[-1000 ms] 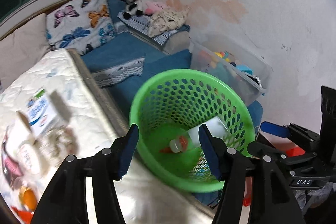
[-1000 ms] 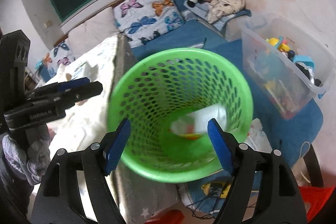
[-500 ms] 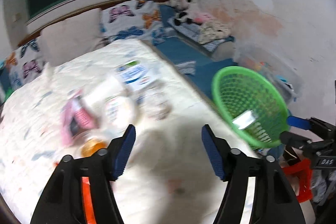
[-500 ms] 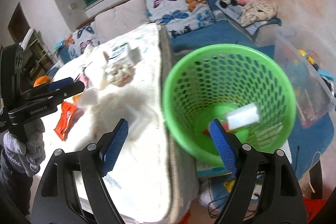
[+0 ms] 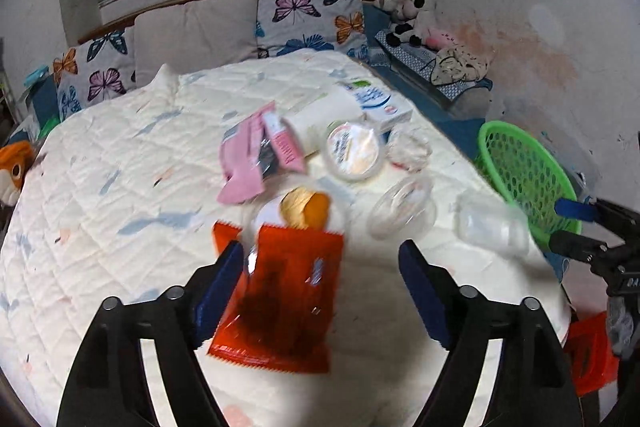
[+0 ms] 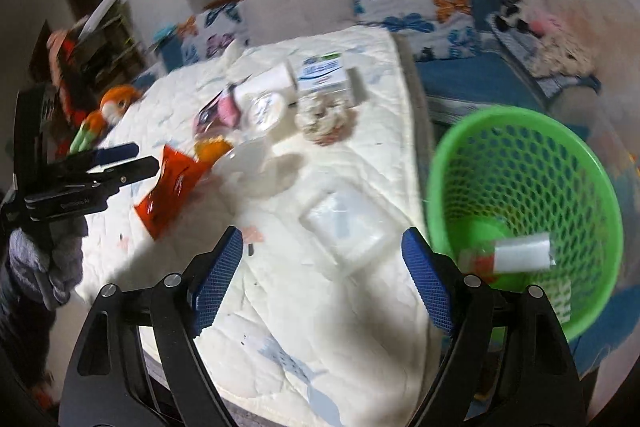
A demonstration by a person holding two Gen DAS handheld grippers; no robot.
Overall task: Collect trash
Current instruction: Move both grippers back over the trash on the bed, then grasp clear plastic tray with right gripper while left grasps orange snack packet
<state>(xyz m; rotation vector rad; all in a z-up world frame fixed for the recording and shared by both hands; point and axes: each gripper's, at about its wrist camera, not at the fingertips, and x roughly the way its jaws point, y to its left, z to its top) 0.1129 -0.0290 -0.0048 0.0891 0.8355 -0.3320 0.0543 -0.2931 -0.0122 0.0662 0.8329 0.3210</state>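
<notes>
Trash lies on a white quilted mattress (image 5: 120,163). My left gripper (image 5: 322,291) is open and empty, just above a red snack wrapper (image 5: 284,291), which also shows in the right wrist view (image 6: 172,187). Beyond it lie an orange item (image 5: 306,213), a pink packet (image 5: 256,155), a round lidded tub (image 5: 352,151) and clear plastic cups (image 5: 402,213). My right gripper (image 6: 322,283) is open and empty over a clear plastic container (image 6: 346,223). The green basket (image 6: 520,155) stands to its right with a white item (image 6: 522,257) inside.
A white and blue box (image 5: 378,101) and a crumpled clear bag (image 6: 326,119) lie farther back. Butterfly pillows (image 5: 304,19) line the head. A blue bench with plush toys (image 5: 408,15) runs along the right wall. An orange plush toy (image 6: 116,103) sits left of the mattress.
Both grippers have swung left, away from the green basket and over the mattress. The left now faces the red wrapper, the right the clear container. Both stay open.
</notes>
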